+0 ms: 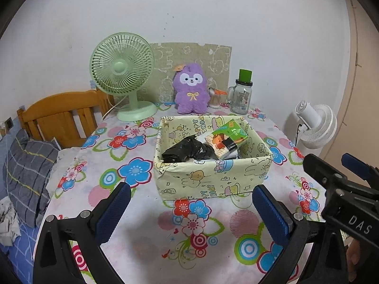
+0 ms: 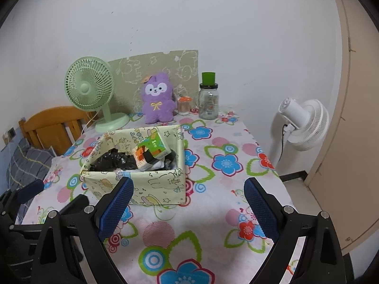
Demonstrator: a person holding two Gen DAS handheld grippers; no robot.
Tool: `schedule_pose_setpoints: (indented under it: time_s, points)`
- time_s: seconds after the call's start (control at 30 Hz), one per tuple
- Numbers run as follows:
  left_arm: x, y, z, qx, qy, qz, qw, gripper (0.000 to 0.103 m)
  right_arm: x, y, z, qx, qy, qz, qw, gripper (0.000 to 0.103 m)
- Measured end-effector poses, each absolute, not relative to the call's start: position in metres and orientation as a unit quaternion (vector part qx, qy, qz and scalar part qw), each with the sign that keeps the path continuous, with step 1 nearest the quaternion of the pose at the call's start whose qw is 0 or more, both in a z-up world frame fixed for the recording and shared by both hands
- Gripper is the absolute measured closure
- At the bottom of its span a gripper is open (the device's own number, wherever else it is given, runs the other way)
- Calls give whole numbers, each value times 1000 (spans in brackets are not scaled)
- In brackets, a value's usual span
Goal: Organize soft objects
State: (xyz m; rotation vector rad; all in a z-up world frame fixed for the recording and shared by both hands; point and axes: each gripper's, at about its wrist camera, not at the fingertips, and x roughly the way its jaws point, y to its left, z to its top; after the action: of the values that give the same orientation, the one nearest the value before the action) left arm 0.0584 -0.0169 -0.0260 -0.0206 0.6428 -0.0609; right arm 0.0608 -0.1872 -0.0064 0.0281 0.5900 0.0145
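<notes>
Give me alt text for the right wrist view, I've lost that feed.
The open right gripper hovers empty above a floral-clothed table, aimed at a yellow cartoon-print box holding a black plastic bag and a green tissue pack. Behind the box, a purple plush toy stands against the wall between a green desk fan and a glass jar. The left gripper shows at the left edge.

Tissue pack (image 1: 227,139) in box (image 1: 208,177) mid-table; plush toy (image 1: 191,88) behind, between fan (image 1: 122,71) and jar (image 1: 241,97)

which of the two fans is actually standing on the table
The green desk fan, beside the purple plush toy on the floral tablecloth. The white fan stands off the table's right edge, facing away.
</notes>
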Motion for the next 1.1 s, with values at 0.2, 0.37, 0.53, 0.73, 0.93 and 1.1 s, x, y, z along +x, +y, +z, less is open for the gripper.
schedule_pose_setpoints:
  time_s: [0.2, 0.37, 0.53, 0.73, 0.93, 1.1]
  points:
    - [45, -9, -23, -8, 307, -22, 951, 0, 45, -193, 0, 15, 282, -5, 959, 7]
    - [32, -2, -16, -12, 296, -18, 955, 0, 31, -198, 6, 21, 273, -3, 962, 7]
    - [15, 3, -6, -17, 270, -10, 963, 0, 17, -199, 10, 21, 263, -3, 965, 7]
    - [-3, 7, 8, -26, 241, -11, 970, 0, 0, -199, 18, 18, 247, 2, 969, 7]
    - [-8, 5, 11, -24, 236, -14, 971, 0, -7, -198, 25, 26, 235, 10, 972, 7]
    - [-9, 2, 10, -18, 235, -19, 972, 0, -10, -199, 27, 28, 229, 15, 973, 7]
